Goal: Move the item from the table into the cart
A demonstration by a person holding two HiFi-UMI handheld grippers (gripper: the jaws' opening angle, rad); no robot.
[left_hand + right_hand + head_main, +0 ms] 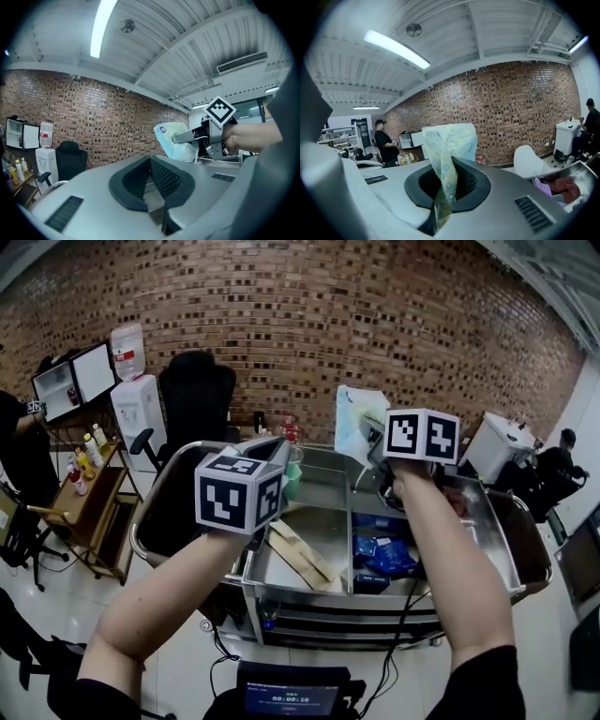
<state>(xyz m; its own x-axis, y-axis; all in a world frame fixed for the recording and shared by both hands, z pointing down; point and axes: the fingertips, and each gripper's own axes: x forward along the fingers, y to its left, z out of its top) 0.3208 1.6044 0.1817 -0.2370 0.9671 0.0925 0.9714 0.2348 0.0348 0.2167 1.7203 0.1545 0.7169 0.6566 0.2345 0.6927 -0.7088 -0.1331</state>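
Office, brick wall [328, 324], monitors [75, 381], desk chair [197, 395]

Steel cart [314, 607]: wooden strips [305, 557] middle bin, blue packets [382, 554] beside.

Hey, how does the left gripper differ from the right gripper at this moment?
The right gripper is shut on a pale patterned bag that sticks up from its jaws. The left gripper is shut on nothing. In the head view the left gripper is over the left side of the cart, and the right gripper is over its right side. Both have their jaws together, above the cart.
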